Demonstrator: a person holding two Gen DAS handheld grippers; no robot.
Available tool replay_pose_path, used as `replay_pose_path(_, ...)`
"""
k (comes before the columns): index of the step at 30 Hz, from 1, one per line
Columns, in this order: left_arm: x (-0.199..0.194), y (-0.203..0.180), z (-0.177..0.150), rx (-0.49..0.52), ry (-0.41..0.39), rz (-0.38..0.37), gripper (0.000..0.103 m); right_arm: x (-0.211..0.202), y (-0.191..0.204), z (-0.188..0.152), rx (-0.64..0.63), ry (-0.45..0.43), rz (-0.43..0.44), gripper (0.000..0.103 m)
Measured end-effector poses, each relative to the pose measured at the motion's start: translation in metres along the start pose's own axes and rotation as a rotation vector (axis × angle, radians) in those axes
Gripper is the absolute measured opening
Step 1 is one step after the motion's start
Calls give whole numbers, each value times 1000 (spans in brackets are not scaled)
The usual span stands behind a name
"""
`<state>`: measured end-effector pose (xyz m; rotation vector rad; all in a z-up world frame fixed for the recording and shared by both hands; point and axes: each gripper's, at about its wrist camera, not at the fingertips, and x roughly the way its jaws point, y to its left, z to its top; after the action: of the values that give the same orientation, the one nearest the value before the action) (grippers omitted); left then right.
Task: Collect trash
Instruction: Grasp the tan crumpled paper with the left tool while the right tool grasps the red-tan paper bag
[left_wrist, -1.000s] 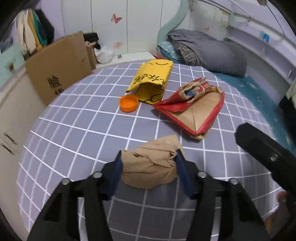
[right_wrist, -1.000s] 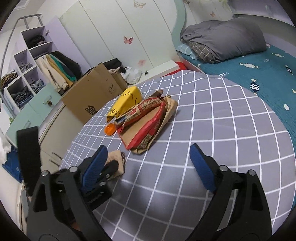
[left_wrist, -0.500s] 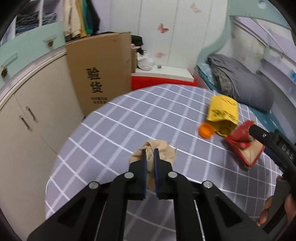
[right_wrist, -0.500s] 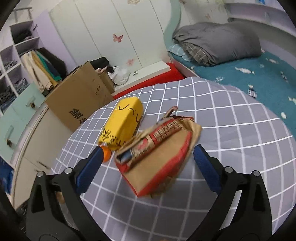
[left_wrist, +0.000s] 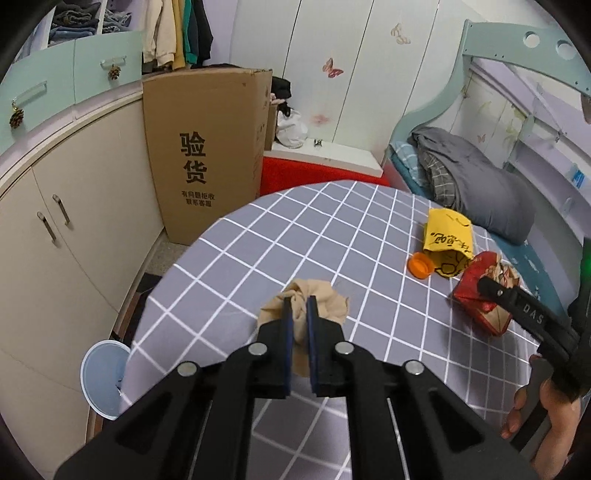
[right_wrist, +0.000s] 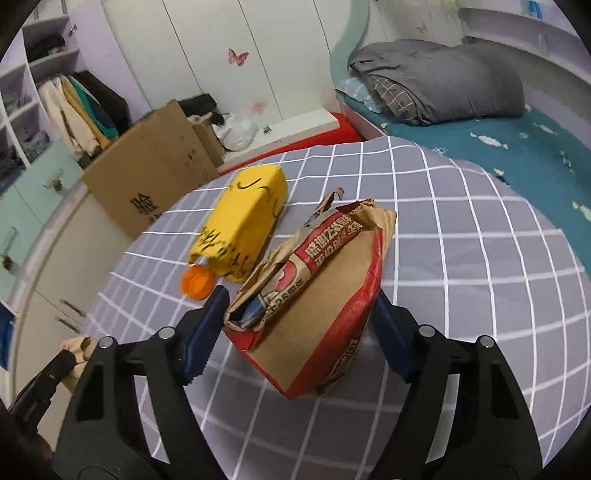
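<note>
Meanwhile, the left gripper (left_wrist: 299, 321) was clenched on a crumpled tan paper wad (left_wrist: 303, 303) above the grid-patterned table (left_wrist: 258, 258). The right gripper (right_wrist: 299, 328) stood spread wide, its 2 fingers flanking a red-and-brown paper bag (right_wrist: 325, 291) beside a yellow bag (right_wrist: 243, 221) and an orange cap (right_wrist: 197, 282).

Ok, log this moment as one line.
left gripper: shut on crumpled brown paper | right gripper: open, straddling red paper bag | on table: yellow carton, orange cap

On the table (left_wrist: 258, 243), the crumpled wad (left_wrist: 321, 301) is sitting near the edge. The cap (left_wrist: 420, 264) is lying at its two o'clock, touching the carton (left_wrist: 447, 240); the paper bag (left_wrist: 480, 291) is lying at three o'clock. The cardboard box (left_wrist: 199, 155) is standing beyond at eleven o'clock.
</note>
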<state>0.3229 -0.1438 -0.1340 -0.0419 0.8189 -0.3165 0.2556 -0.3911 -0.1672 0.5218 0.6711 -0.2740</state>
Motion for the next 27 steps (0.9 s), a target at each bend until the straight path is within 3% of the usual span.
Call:
replay_pose_path(4,-18,14,-6,-13,-33,-35,7,-35,9,-9,-11,-77,41,74)
replay_pose_path(8,-35,32,-13,-40,-44,-77,6,-70,46,-18,-116,-131,90,74)
replay_pose_path(15,-67,74,-26,-116,-73,-107,6,-91,129,-41,-264,-87,234,74)
replay_pose_path(21,-112,123,-44,-142,-148,-22,6,-86,197,-73,-357,-16,346,74)
replay_pose_path(27,-134,182,-68,-196,-161,106,6,-76,276,-129,-484,75,448,74)
